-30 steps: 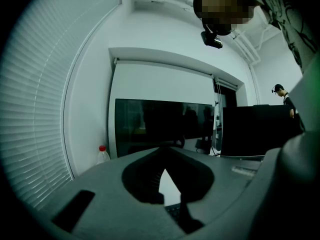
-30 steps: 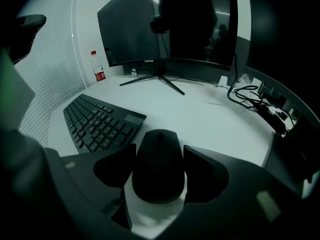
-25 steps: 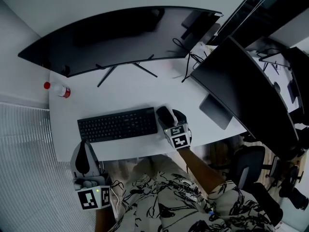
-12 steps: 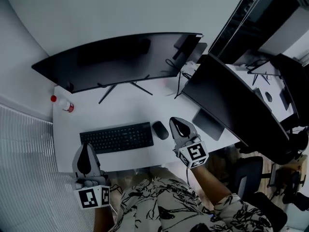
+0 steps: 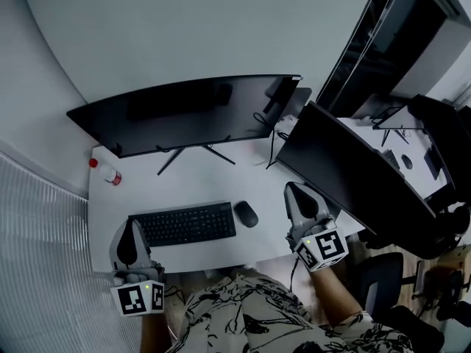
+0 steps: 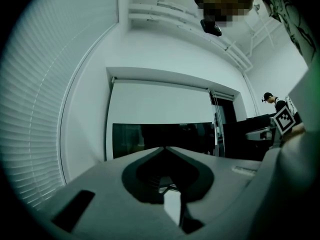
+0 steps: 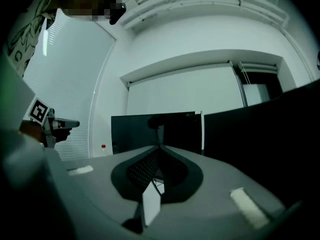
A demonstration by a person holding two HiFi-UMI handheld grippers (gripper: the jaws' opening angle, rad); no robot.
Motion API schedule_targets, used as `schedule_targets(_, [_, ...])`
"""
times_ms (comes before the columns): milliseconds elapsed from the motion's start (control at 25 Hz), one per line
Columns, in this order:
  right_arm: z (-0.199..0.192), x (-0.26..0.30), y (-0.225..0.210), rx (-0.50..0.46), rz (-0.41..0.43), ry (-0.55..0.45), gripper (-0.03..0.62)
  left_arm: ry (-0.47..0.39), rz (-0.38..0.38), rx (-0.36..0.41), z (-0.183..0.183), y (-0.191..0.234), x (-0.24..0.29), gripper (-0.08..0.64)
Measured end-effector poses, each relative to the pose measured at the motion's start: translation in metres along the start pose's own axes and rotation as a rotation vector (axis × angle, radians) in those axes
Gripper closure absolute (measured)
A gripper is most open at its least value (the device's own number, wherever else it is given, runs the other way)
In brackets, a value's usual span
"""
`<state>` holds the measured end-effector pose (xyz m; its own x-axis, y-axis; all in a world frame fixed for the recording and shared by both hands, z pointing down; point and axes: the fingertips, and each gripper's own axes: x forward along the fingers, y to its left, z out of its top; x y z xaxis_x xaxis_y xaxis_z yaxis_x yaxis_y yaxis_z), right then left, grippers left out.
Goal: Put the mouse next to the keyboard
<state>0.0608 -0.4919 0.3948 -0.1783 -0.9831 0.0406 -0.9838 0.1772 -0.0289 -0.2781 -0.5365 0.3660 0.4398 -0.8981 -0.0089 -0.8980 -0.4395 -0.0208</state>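
In the head view a black mouse point(image 5: 246, 213) lies on the white desk point(image 5: 213, 179), just off the right end of the black keyboard point(image 5: 184, 224). My right gripper point(image 5: 292, 190) hovers shut to the right of the mouse, apart from it, nothing between its jaws. My left gripper point(image 5: 129, 226) is held shut at the desk's front left edge, beside the keyboard's left end. In the right gripper view the jaws point(image 7: 159, 147) meet tip to tip, empty. The left gripper view shows the same closed tips point(image 6: 164, 148).
A wide curved monitor point(image 5: 184, 112) stands behind the keyboard on thin legs. A second dark monitor point(image 5: 346, 175) stands angled at the right, close to my right gripper. A small bottle with a red cap point(image 5: 105, 170) lies at the desk's far left. Cables point(image 5: 274, 134) run between the monitors.
My right gripper let go of the mouse, drew back to the right and shut empty. The mouse stays beside the keyboard. The head view has tilted up. The left gripper barely moved.
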Motion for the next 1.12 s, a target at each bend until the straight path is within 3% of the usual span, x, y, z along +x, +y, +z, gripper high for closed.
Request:
schedule_targets(520, [0.070, -0.032, -0.037, -0.031, -0.106, -0.171, 0.588, -0.057, 0.027, 0.040, 0.027, 0.017, 0.006, 0.559])
schedule_targets(1120, [0.070, -0.037, -0.058, -0.045, -0.152, -0.181, 0.588, -0.044, 0.096, 0.052, 0.024, 0.044, 0.002, 0.558])
